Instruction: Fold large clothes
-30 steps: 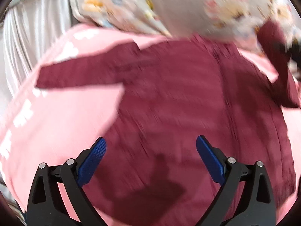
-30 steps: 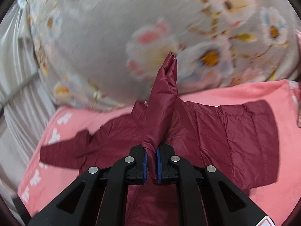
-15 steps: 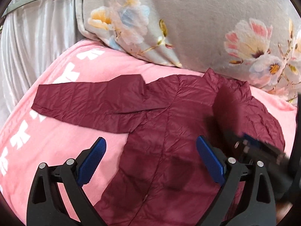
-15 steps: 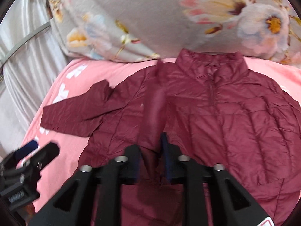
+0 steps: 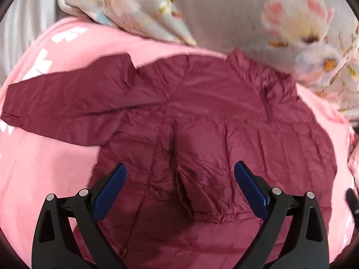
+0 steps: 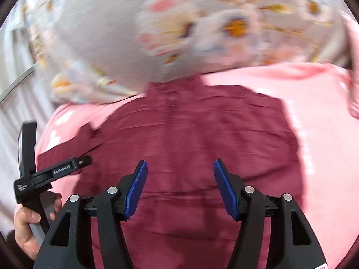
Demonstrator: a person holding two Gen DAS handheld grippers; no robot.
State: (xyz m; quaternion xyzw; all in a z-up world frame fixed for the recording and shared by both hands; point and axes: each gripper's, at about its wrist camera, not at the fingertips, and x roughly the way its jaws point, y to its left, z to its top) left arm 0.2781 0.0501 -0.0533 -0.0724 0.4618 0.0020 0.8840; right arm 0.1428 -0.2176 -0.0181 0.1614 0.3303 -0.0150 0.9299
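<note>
A dark red puffer jacket [image 5: 224, 121] lies front up on a pink blanket [image 5: 40, 168], collar toward the floral duvet. Its right sleeve is folded across the chest and ends near the jacket's middle [image 5: 193, 179]. The other sleeve [image 5: 67, 103] stretches out flat to the left. My left gripper [image 5: 179, 190] hovers open over the lower chest, nothing between its blue pads. In the blurred right wrist view my right gripper [image 6: 180, 188] is also open and empty above the jacket [image 6: 202, 134]. A hand [image 6: 27, 228] holds the left gripper's handle at the lower left there.
A grey floral duvet [image 5: 224, 11] is bunched along the far side of the blanket, touching the jacket's collar. Pale curtain fabric [image 6: 11, 89] and a metal rail hang at the left. Bare pink blanket [image 6: 325, 145] shows right of the jacket.
My right gripper was shut on the right sleeve; it carried the sleeve across the chest, then opened and let it go. My left gripper stayed open and drifted over the jacket.
</note>
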